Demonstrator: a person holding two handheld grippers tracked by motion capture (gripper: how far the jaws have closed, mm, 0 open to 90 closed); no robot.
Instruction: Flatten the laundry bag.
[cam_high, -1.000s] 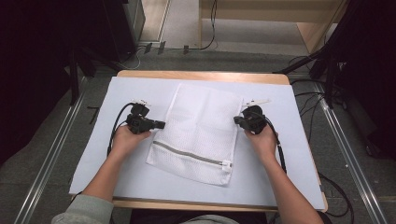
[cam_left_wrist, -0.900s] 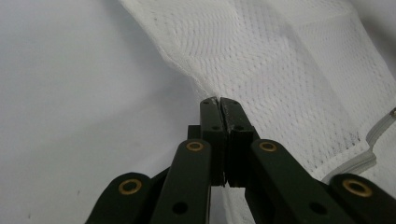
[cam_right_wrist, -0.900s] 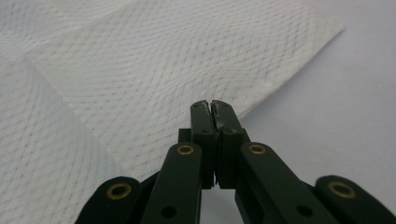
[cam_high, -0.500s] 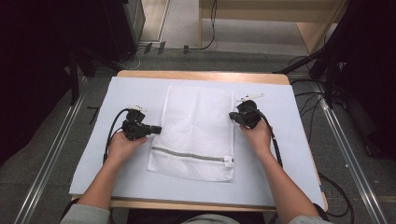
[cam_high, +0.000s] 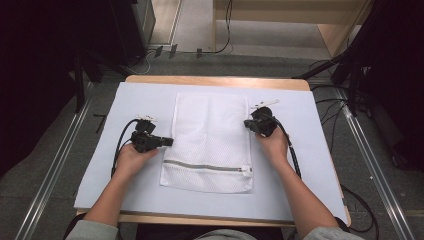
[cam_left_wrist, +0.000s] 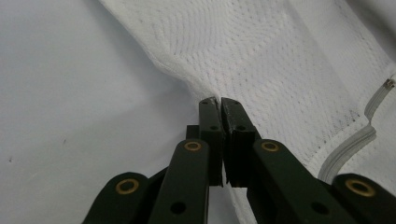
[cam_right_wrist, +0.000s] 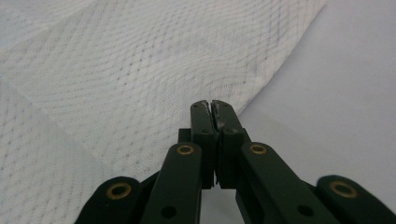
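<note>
Mesh laundry bag (cam_high: 210, 140) is lying square on the mat (cam_high: 310, 150), no longer skewed as 1 second ago. We are pinching its 2 side hems, right gripper (cam_high: 248, 123) clamped tight and left gripper (cam_high: 169, 142) just easing open slightly, so the straightening is probably finishing.

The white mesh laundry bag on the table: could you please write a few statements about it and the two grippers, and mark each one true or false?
1. The mesh laundry bag lies flat on the pale table cover. True.
2. Its zipper runs along the end nearest the person. True.
3. The left gripper is at the bag's right edge. False: it is at the left edge, and the right gripper is at the right edge.
4. The right gripper's jaws stand wide open. False: they are shut, tips at the bag's edge.
5. The bag is bright red. False: it is white.
</note>
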